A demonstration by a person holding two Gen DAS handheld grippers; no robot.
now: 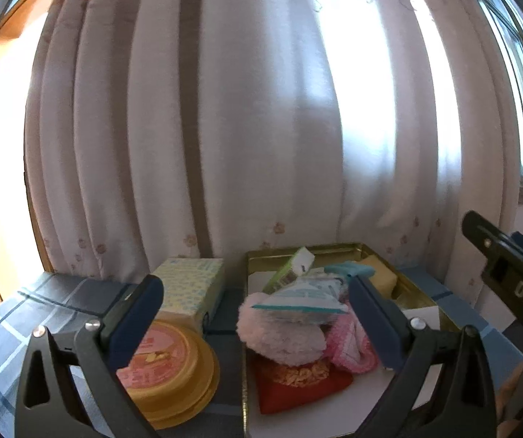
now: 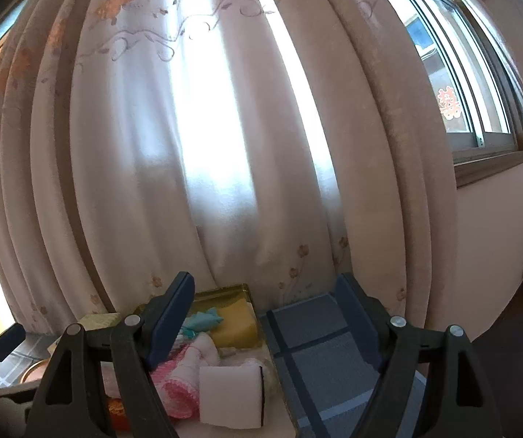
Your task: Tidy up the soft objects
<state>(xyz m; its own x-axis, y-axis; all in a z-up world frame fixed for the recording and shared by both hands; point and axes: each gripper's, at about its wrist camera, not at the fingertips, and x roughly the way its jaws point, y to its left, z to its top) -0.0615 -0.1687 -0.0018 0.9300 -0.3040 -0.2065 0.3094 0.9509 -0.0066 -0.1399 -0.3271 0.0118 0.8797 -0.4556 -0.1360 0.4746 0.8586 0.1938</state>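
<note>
Better to bring the spread, empty left tool straight down on the pink puff in the gold tin (right tool also spread, holding nothing), then to pinch softly, without snagging the packet resting on it.

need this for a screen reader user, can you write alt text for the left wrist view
The open left gripper hovers with jaws spread over a gold tin tray piled with a fluffy pink puff, pink knit cloth and red pouch. An orange-lidded tub and tissue box sit left, curtains behind.
</note>
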